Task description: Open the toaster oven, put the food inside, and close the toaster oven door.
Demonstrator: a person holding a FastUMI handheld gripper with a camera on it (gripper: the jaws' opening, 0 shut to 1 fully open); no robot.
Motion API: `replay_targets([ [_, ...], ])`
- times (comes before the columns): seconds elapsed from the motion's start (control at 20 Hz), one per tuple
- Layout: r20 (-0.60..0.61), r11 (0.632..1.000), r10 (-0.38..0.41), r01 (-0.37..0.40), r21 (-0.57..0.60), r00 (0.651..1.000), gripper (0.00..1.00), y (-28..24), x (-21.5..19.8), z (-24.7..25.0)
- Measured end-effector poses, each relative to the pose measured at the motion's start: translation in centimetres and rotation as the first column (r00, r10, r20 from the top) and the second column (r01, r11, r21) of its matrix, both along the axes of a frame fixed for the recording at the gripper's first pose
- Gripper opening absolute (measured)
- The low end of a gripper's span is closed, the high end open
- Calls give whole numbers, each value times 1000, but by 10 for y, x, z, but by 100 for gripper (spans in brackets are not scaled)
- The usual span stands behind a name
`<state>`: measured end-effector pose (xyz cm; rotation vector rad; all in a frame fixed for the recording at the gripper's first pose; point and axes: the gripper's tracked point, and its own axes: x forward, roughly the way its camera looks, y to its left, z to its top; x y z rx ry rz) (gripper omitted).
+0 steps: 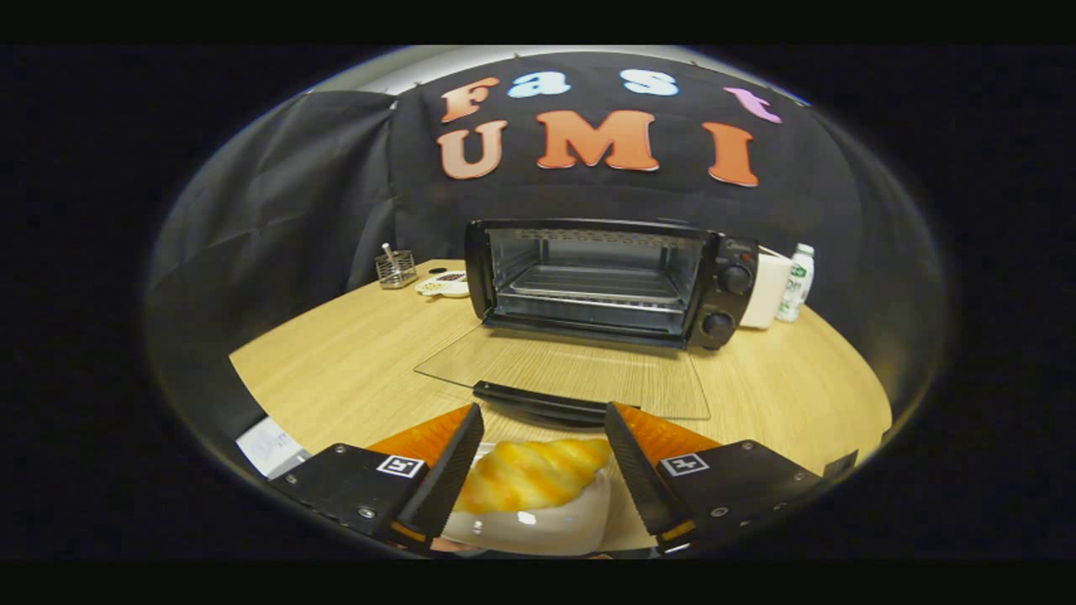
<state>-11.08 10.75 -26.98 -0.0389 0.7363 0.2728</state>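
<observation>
A toaster oven (612,281) is seen at the back of the wooden table (353,361), its glass door (572,370) folded fully down and lying flat toward the gripper; inside, a wire rack (598,286) is seen with nothing on it. To the oven's left a small wire basket (395,269) holding a utensil is set beside a white dish (445,286) with something dark and something pale in it. At the oven's right side a white box-like object (767,290) and a plastic bottle (795,282) are stood.

A golden, twisted bread roll (530,472) is carried on a white plate (538,525) lying between the fingers of the gripper (542,437). The fingers are held wide apart, flanking the roll; contact with the roll or the plate cannot be confirmed, and nothing is seen to be squeezed. The plate's near edge is cut off below, and a white paper (269,445) at the table's near left corner is only partly seen
</observation>
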Motion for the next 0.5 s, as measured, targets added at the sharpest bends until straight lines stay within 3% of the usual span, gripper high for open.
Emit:
replay_targets([
  [0.15,-62,995,-86,89,38,994,87,6,-24,-1],
  [0.5,-122,977,-202,192,-93,972,87,9,-73,-24],
])
